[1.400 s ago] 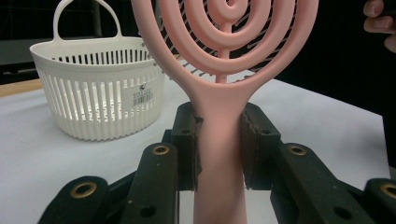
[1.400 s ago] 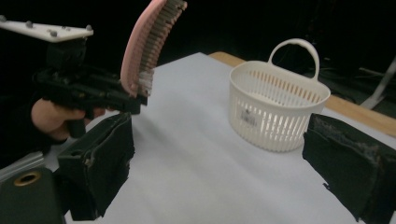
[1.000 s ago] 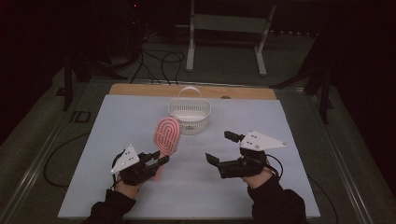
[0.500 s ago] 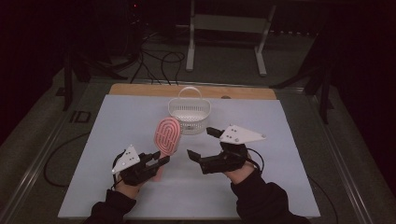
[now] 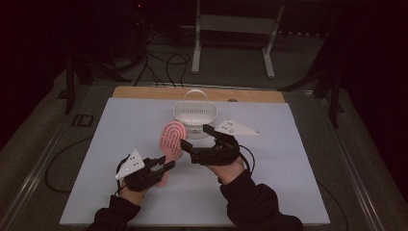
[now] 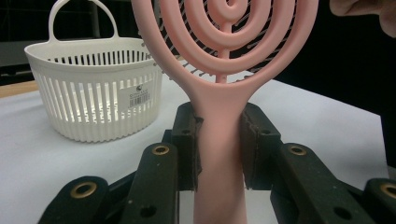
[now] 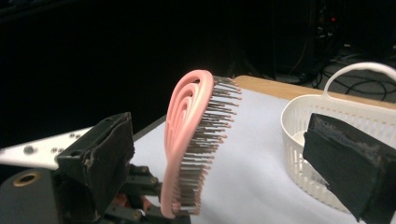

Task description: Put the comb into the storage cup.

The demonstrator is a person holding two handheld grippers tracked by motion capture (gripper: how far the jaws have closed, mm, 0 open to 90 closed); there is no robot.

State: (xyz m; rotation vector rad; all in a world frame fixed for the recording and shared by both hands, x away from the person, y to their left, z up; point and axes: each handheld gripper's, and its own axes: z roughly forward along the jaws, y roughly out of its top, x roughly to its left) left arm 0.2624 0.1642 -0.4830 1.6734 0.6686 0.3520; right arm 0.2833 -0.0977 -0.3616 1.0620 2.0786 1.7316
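The left gripper [image 6: 219,140] is closed on the handle of a pink plastic hairbrush with an oval head of open concentric rings [image 6: 219,70], its black padded jaws pressed flat on either side of the neck just below the head, so the brush stands up and away from that gripper with its long axis running from the clamped handle to the rounded tip. The right gripper [image 7: 233,154] stands wide open and holds nothing; in its own view the brush head [image 7: 191,140] sits between its two jaws, edge-on, apart from both pads, with the dark, pale-tipped bristles [image 7: 210,135] pointing toward the jaw on the basket's side. From the high view the right gripper [image 5: 195,142] is level with the brush head [image 5: 172,139], just beside it, and is the nearer one to the head, while the left gripper [image 5: 161,168] has the handle end. A likely next move is a handover or a second grip on the head, which turns on closing across the thin rim, not the springy bristles. Beyond both, a white slotted plastic basket with a hoop handle [image 5: 195,115] stands on the pale tabletop [image 5: 288,159], close behind the brush. The brush is smooth, rigid moulded plastic; the basket is thin-walled, ribbed and looks light.
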